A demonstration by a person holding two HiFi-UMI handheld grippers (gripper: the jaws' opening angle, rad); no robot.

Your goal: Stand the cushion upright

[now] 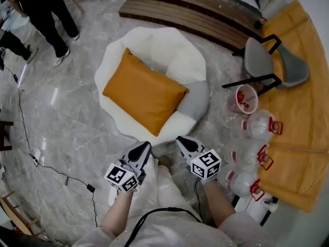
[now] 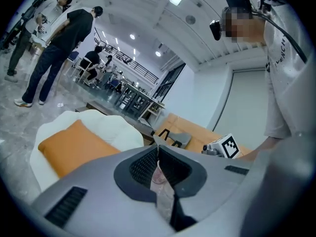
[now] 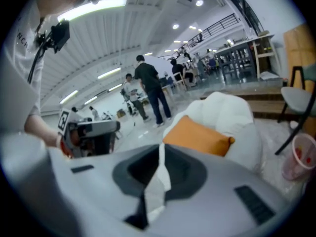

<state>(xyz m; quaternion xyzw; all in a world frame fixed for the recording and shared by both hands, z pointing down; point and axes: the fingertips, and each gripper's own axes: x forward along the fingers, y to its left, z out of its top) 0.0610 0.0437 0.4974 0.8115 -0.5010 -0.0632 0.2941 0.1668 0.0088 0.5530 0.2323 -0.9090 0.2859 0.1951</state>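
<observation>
The orange cushion (image 1: 144,92) lies flat on the white seat (image 1: 175,50), just ahead of two grippers. The left gripper (image 1: 142,148) and right gripper (image 1: 183,141) both have jaws pressed together, holding nothing. One grey pad (image 1: 195,99) touches the cushion. To the right stand four clear tubs (image 1: 257,125) — the open tub (image 1: 242,99) holds small red pieces.

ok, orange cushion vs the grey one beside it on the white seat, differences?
Orange cushion shows larger and whole; grey cushion is smaller in view, part-hidden under the orange corner. Orange lies mid-seat, grey at the seat's right edge in the head view. Both lie on the white seat.
</observation>
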